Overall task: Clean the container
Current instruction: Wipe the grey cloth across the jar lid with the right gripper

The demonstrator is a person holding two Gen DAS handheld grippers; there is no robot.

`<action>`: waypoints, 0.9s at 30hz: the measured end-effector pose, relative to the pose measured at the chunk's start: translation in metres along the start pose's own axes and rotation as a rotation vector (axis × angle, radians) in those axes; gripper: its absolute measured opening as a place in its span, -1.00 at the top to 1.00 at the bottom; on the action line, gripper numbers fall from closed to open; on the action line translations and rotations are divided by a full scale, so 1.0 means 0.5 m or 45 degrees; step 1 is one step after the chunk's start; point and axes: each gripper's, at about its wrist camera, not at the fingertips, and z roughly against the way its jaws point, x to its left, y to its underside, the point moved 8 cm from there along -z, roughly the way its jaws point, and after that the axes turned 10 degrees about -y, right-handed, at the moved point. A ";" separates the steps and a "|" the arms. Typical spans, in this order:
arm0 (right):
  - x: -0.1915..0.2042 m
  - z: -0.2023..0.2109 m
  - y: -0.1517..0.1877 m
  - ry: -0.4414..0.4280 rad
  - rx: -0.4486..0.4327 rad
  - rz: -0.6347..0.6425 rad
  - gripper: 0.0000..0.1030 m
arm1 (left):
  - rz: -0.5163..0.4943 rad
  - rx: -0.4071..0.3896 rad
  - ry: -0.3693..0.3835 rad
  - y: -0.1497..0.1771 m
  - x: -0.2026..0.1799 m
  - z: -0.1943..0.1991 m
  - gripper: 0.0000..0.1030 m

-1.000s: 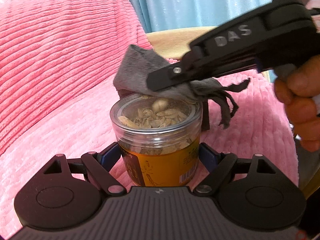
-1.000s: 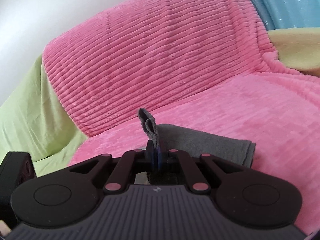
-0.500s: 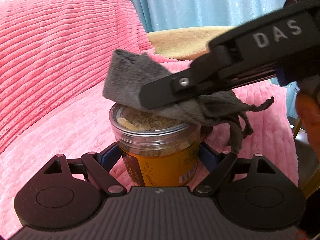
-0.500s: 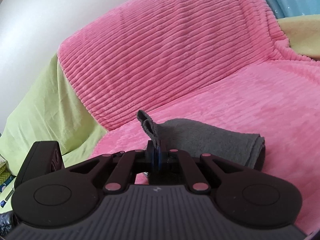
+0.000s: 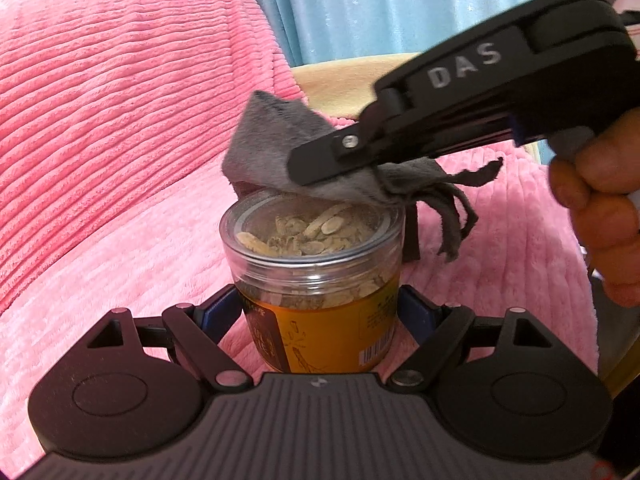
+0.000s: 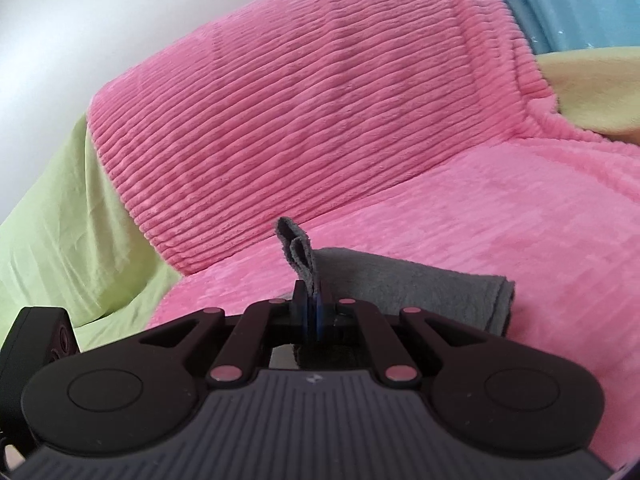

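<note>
Pink ribbed blanket (image 5: 120,128): covers the seat and backrest of a sofa, filling most of both views; soft, uneven ground under everything else.

Green sheet (image 6: 60,216): lies left of the blanket in the right wrist view, against a pale wall.

Blue curtain (image 5: 380,4): hangs behind the sofa, printed with small stars; a yellow cushion (image 5: 344,80) sits just below it.

Left gripper (image 5: 320,304): fingers spread wide and pressed against both sides of the jar, blue pads touching the label band. Its black body fills the lower part of its view.

Right gripper (image 5: 304,168): reaches in from the upper right, marked "DAS", held by a hand (image 5: 600,208) at the right edge. Fingers pressed together, pinching a fold of the cloth, seen end-on in its own view (image 6: 312,312).

Cloth (image 5: 280,148): grey, frayed at one end; it drapes over the far rim of the jar, tatters hanging down the right side. In the right wrist view it spreads to the right below the fingers.

Jar (image 5: 316,272): clear plastic with an orange label, upright on the blanket, centred between the left fingers, holding pale sliced pieces. Its near rim and front stand uncovered; open blanket lies to its left.
</note>
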 end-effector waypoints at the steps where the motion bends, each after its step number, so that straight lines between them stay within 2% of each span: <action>1: 0.002 0.006 0.003 0.002 0.000 -0.003 0.98 | -0.002 0.000 0.001 0.000 0.001 -0.001 -0.64; 7: 0.027 0.028 0.024 -0.032 0.010 -0.013 0.97 | 0.003 0.002 0.005 -0.001 0.005 -0.004 -0.64; 16: 0.044 0.002 0.024 -0.090 0.023 -0.026 0.98 | 0.012 0.007 0.005 0.004 -0.001 0.005 -0.64; 23: 0.030 -0.026 0.006 -0.041 0.013 0.044 0.98 | 0.019 0.002 0.001 0.007 -0.017 0.027 -0.64; 27: 0.002 -0.010 0.000 0.020 -0.014 0.025 0.98 | 0.006 -0.004 -0.002 0.005 -0.018 0.026 -0.64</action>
